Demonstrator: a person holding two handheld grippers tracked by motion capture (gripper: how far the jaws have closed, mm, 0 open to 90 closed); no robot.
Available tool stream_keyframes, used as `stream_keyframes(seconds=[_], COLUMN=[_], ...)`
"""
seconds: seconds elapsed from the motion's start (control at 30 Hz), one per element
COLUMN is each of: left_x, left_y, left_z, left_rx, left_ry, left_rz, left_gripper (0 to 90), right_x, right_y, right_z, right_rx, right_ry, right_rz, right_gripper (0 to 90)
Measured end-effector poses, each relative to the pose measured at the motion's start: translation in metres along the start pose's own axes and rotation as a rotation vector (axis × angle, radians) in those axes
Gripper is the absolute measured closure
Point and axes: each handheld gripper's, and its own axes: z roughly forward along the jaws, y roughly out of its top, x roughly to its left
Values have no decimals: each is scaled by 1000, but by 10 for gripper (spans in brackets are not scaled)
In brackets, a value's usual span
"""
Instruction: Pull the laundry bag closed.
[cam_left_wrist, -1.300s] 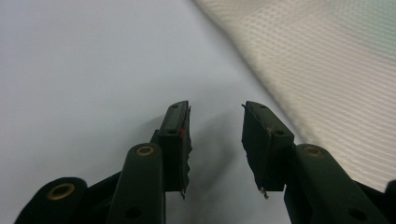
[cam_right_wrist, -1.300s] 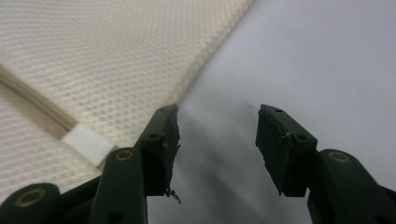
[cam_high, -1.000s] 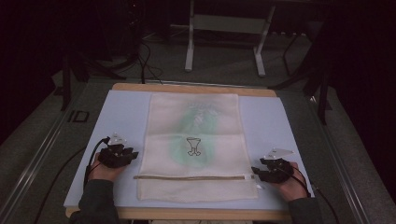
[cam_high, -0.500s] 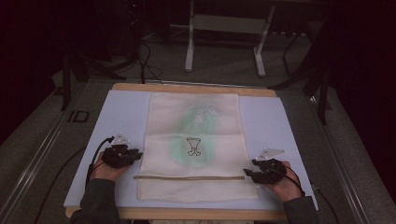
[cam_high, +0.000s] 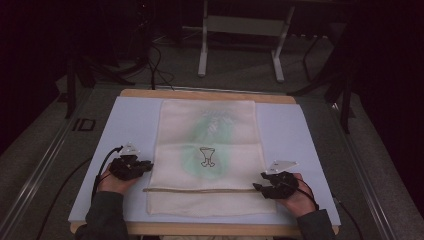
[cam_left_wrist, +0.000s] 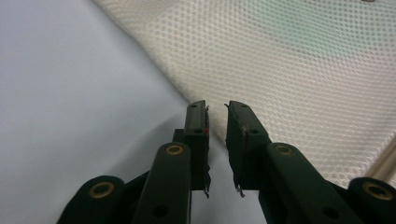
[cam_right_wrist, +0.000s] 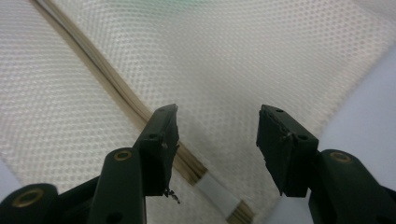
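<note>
Showing no legible writing, mesh bag, goblet emblem

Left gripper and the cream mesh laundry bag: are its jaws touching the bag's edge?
Cannot tell. In the left gripper view the left gripper has its jaws nearly closed, a narrow gap between them, right at the edge of the cream mesh laundry bag; contact isn't plain.
</note>
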Motion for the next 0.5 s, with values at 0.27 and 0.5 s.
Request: stream_keyframes(seconds=[0.27, 0.5], left_x=[-3, -5], left_y=[2, 3], left_z=[2, 3], left_rx=[14, 22], left_ry=[-29, -42], left_rz=[26, 37], left_gripper=[890, 896], right_x=[7, 13], right_y=[5, 9], right_z=[3, 9], right_rx=[-5, 5], right_ry=[25, 39], right_rz=[-18, -46], right_gripper=[480, 481])
